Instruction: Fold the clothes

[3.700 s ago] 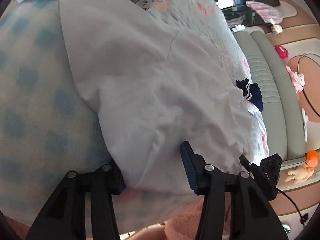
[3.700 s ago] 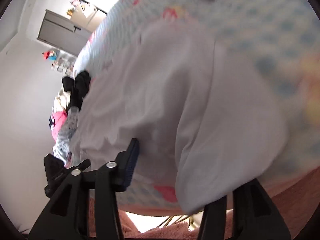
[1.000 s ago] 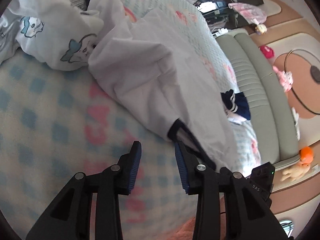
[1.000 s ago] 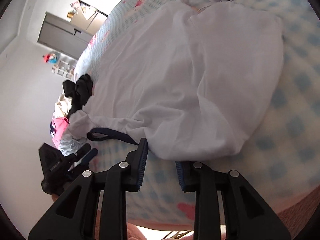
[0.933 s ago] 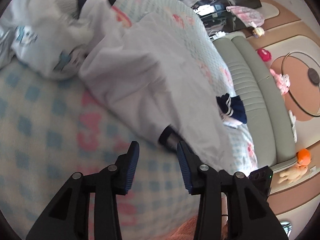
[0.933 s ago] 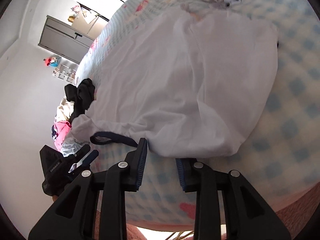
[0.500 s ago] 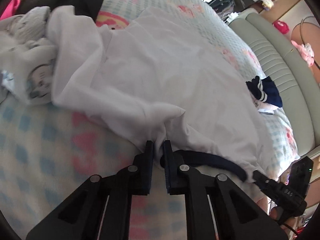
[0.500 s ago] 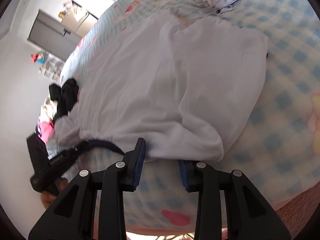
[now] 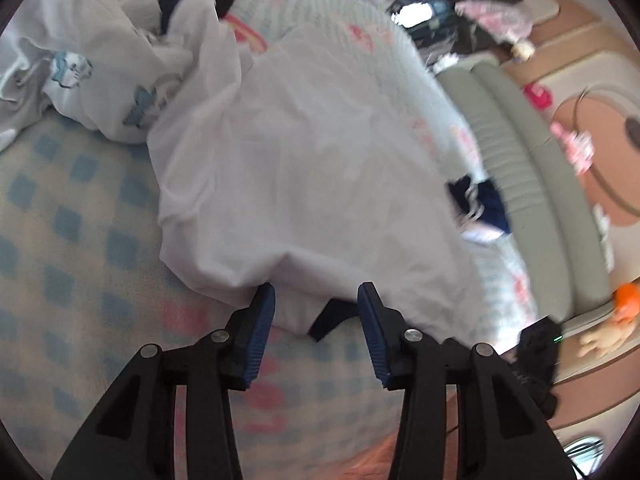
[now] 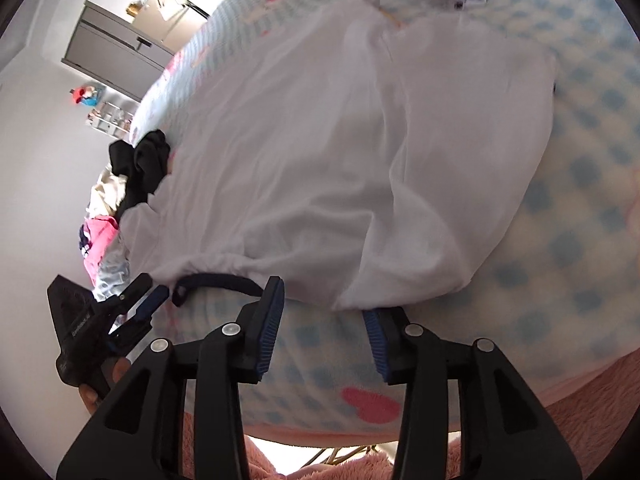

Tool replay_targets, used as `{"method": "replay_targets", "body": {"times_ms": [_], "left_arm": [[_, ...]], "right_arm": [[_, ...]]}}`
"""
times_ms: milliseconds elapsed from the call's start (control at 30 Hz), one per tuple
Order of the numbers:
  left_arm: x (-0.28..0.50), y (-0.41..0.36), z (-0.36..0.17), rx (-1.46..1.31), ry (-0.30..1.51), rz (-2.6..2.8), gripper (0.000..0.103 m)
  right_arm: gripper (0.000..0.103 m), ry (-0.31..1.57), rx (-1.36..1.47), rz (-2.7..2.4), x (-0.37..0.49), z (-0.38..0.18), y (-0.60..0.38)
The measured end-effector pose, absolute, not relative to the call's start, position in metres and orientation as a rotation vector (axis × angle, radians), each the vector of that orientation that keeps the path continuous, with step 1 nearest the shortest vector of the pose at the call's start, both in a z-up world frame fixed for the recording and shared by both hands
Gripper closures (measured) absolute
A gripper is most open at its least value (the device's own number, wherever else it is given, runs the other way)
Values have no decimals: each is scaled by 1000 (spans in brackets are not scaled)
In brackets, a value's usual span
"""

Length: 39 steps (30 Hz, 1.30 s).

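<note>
1. White garment (image 9: 304,168) lay spread on the checked blanket (image 9: 60,240) on the bed, partly doubled over, its hem just ahead of both pairs of fingers.
2. Left gripper (image 9: 316,312): fingers apart, empty, w/ a navy-trimmed edge (image 9: 332,318) between them.
3. Right gripper (image 10: 324,312): fingers apart, empty, at the hem.
4. Judged mid-fold; next move needs both closing on the near hem.

bright daylight, soft shadows, slight motion blur, curved fisheye edges (dark corners)
</note>
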<state>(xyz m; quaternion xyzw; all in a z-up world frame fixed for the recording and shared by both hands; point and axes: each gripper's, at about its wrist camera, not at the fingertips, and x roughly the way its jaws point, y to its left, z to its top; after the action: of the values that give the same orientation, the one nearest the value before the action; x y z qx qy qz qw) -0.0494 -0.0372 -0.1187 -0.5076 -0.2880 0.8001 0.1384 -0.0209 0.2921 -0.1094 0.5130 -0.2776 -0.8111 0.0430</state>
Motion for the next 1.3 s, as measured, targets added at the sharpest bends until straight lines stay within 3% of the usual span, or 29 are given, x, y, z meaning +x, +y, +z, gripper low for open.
{"method": "replay_targets", "body": {"times_ms": [167,300,367,500,567,633,667,833,933,1033,1100,1133,1200,1233,1267,1300], "left_arm": [[-47,-40,-123,-1470,-881,2294,58],[-29,-48,-137,-1467,-1002,2198,58],[-28,-61,-147,-1437,-1160,2137,57],[-59,-62,-151,-1437,-1220,2167,55],[-69,-60,-147,-1442,-1199,2199,61],[-73,-56,-138,-1449,-1124,2247,74],[-75,-54,-133,-1452,-1086,2270,75],[-57,-66,-128,-1352,-1286,2172,70],[-61,-72,-143,-1465,-1249,2182,61],[-67,-75,-154,-1479,-1279,2152,61],[-74,-66,-150,-1482,-1198,2210,68],[-78,-62,-149,-1483,-1156,2239,80],[-75,-63,-144,-1461,-1244,2152,85],[-70,-65,-137,-1403,-1293,2105,88],[-66,-63,-131,-1368,-1292,2109,88],[-61,-63,-120,-1349,-1250,2148,88]], "right_arm": [[73,-789,1625,-2554,-19,-111,292],[72,-859,1628,-2495,-21,-117,295],[64,-916,1620,-2441,-23,-122,298],[61,-903,1614,-2394,-33,-126,291],[64,-845,1556,-2445,-43,-110,286],[64,-814,1462,-2517,-48,-89,286],[64,-815,1440,-2534,-47,-84,287],[64,-852,1496,-2493,-37,-93,289],[64,-876,1597,-2424,-33,-120,286],[60,-920,1597,-2424,-34,-132,285],[55,-947,1559,-2459,-37,-134,285],[54,-958,1538,-2484,-38,-135,286],[54,-930,1537,-2515,-37,-130,285],[64,-882,1516,-2523,-34,-124,282],[87,-829,1492,-2529,-30,-117,278],[94,-776,1467,-2533,-26,-111,275]]}}
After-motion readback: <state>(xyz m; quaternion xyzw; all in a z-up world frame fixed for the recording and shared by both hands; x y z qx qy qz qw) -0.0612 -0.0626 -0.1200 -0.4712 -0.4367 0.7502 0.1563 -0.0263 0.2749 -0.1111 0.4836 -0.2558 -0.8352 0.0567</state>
